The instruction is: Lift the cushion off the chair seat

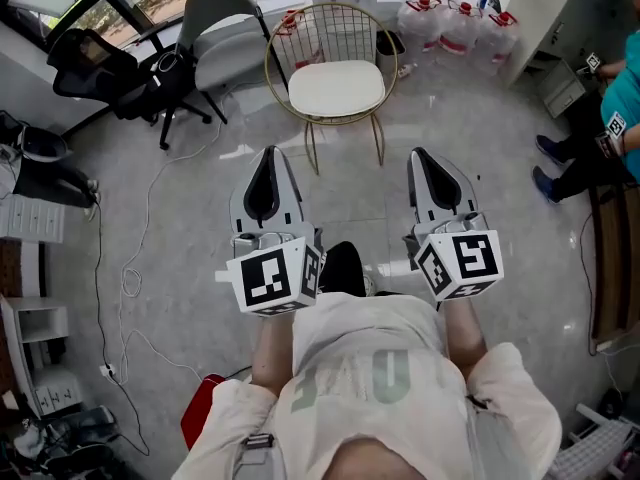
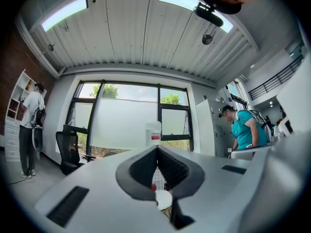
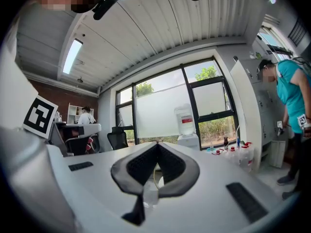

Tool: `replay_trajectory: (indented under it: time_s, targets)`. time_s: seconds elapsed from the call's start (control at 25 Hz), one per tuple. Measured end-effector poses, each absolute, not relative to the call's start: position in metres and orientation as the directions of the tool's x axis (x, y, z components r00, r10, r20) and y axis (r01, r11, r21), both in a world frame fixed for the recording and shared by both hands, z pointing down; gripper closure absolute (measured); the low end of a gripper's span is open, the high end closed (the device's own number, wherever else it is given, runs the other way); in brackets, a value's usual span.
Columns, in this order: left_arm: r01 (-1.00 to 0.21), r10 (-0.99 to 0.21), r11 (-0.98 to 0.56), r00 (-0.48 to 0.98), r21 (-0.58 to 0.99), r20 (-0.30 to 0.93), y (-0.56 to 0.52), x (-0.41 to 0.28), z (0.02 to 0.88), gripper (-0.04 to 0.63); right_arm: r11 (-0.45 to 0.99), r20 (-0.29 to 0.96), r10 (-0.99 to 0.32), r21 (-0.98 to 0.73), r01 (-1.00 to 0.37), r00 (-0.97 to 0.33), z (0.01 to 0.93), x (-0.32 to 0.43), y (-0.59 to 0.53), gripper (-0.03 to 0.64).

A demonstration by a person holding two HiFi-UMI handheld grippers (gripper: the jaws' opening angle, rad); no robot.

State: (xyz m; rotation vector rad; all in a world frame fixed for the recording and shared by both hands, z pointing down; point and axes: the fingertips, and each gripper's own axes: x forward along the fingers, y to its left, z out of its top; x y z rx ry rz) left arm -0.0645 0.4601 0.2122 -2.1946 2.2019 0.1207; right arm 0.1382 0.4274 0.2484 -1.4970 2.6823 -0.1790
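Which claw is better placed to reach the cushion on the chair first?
Left, slightly: the left claw sits nearer the cushion front edge; the right claw stands farther aside. Both are shut.

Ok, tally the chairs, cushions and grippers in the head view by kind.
Chairs: 3 (gold wire chair, grey chair, black office chair)
Cushions: 1 (white cushion on the wire chair's seat)
Grippers: 2 (left gripper, right gripper)
Total: 6
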Motion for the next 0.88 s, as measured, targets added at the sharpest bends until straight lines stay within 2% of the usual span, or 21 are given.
replay_trajectory:
  time_s: [0.4, 0.88]
  targets:
    - [-0.998, -0.995, 0.046, -0.049, 0.037, -0.083, 0.427, -0.080, 0.215, 0.581, 0.516, 0.022, -0.853, -0.104, -0.850, -0.521, 0.261, 0.149, 0.397, 0.601]
    - [-0.999, -0.997, -0.020, 0.017, 0.042, -0.080, 0.301, -0.101, 0.228, 0.581, 0.476, 0.004, -0.879, -0.063, -0.877, -0.477, 0.255, 0.126, 0.288, 0.600]
